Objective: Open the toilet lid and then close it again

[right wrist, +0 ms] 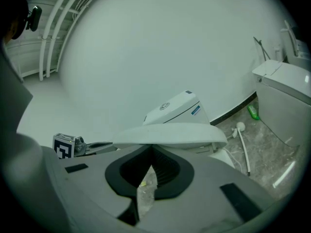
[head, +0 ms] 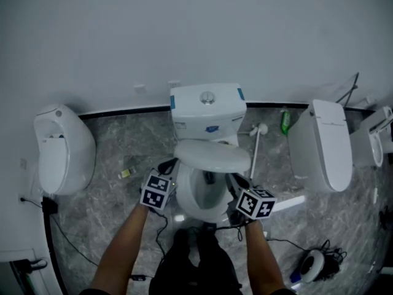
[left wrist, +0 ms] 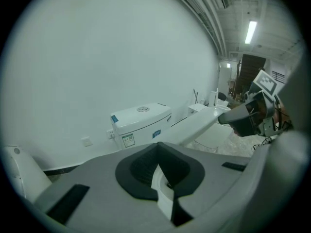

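Toilet lid (head: 212,157) and cistern (head: 207,106): white, the cistern with blue corner labels. Floor (head: 116,146): grey marbled stone, with one yellow scrap (head: 125,173). Skirting (head: 123,110): black band below pale grey wall (head: 184,29). Bottle (head: 285,121): green. Left tongs (head: 167,165) and right tongs (head: 236,180): black tips, grey bodies, cubes of black-and-white square markers

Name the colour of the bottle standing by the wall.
Green; the bottle shows best in the head view.
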A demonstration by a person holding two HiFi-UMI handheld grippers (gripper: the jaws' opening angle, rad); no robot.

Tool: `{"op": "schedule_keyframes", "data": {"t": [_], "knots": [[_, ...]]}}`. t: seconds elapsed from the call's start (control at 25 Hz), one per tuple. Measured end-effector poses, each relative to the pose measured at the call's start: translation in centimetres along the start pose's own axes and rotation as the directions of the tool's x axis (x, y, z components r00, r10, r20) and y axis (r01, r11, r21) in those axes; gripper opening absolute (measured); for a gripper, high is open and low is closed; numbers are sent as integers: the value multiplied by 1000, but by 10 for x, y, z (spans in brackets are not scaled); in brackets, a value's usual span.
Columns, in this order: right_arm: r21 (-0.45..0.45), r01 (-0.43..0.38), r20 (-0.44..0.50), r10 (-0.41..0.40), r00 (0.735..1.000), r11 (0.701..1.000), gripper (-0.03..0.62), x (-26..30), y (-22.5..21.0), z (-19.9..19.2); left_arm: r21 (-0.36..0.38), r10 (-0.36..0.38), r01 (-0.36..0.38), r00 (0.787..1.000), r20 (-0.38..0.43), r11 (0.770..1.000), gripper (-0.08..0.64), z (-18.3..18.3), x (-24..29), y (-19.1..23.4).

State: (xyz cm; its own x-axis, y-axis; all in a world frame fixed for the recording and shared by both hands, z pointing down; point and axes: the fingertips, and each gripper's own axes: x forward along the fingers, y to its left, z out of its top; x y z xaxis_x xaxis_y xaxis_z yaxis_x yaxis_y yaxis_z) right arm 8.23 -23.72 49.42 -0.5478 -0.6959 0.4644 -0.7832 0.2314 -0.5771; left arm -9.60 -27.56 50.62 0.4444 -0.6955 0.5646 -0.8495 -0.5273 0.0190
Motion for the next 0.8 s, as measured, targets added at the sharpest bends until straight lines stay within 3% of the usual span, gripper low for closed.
{"op": "schedule_keyframes", "data": {"t": [0.8], "knots": [[-49,-63,-2,63,998,997,12,15,-12,66,52,-10,10,1000,-8,999,5,52,25,4]]}}
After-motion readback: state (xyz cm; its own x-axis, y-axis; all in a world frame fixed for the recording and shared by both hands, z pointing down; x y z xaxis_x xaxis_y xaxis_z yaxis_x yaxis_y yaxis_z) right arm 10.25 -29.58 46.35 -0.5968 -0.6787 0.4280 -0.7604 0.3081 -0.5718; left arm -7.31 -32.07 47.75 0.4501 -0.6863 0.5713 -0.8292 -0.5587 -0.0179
